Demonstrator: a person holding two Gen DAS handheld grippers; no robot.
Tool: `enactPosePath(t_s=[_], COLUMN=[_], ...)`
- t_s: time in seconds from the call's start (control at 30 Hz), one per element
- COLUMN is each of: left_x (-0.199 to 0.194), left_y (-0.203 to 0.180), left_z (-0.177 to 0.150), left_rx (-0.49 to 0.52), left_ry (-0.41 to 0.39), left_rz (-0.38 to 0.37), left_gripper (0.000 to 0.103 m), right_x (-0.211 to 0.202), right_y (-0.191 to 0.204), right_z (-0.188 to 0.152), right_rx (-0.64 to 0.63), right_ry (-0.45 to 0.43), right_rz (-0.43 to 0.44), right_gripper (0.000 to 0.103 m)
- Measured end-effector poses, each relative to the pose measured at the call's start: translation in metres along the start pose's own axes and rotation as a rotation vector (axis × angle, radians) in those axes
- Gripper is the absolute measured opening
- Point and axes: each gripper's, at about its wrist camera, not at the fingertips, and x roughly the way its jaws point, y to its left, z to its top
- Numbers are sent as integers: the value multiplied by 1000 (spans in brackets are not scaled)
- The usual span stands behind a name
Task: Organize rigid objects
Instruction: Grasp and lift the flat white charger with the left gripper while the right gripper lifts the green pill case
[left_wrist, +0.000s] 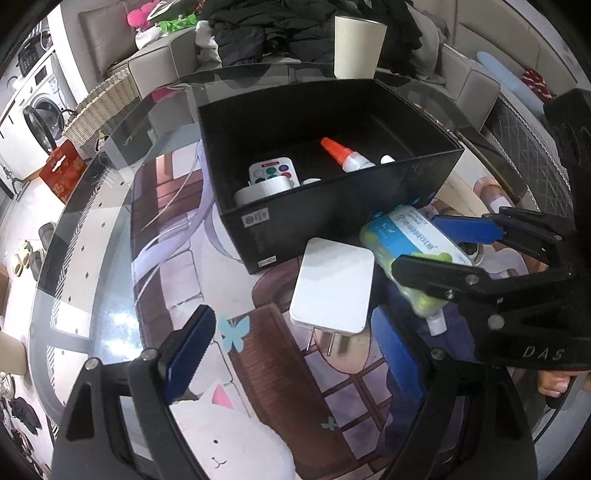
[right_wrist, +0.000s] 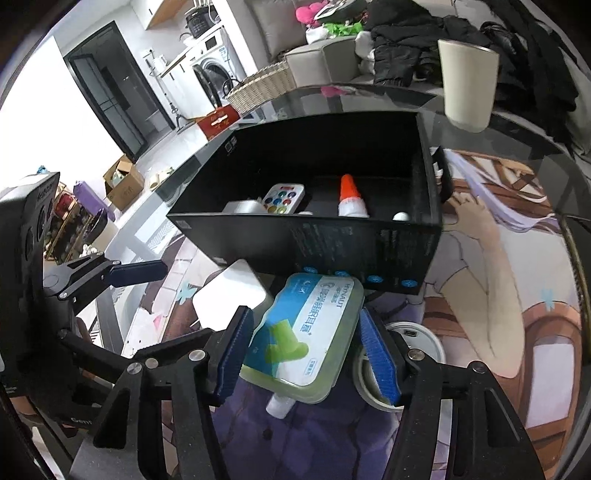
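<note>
Glass tabletop (left_wrist: 110, 236) over an illustrated mat, carrying a black box (right_wrist: 332, 251) with a remote and orange-capped bottle inside, a white charger (left_wrist: 334, 284) just before it, right tongs (right_wrist: 310, 354) clamped on a green-and-blue pouch (right_wrist: 314, 332) near the box front, left tongs (left_wrist: 295, 354) spread apart, empty.
</note>
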Motion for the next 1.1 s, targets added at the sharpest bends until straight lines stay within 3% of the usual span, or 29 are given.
enactPosePath(t_s=[0.13,0.2,0.27,0.5,0.67,0.7,0.77,0.8,0.87,1.1], left_x=[6,6,5,10,18,20,26,26,25,23], left_y=[-2,-1,0,-6,-10,-10,-9,-7,-8,-4], left_z=[0,0,2,5,7,7,8,9,10,8], left_rx=[7,2,-1,17,29,26,20,16,23,9], left_ry=[21,22,15,16,35,41,67,64,64,67], left_rz=[-4,-10,-7,-3,14,13,-14,-26,-25,-33], left_gripper=[86,86,86,86,85,82,60,59,44,43], right_x=[9,10,8,-4,-9,-10,-11,-11,-10,-12], right_y=[-1,0,0,1,3,4,6,8,8,4], right_z=[1,2,1,-7,-14,-15,-18,-18,-18,-22], right_rx=[5,-16,-18,-76,-115,-125,-148,-163,-169,-153], right_ry=[41,46,47,19,9,9,7,5,8,4], right_rz=[12,9,16,-24,-48,-50,-54,-54,-50,-49], right_gripper=[49,34,28,17,17,17,17,17,17,17])
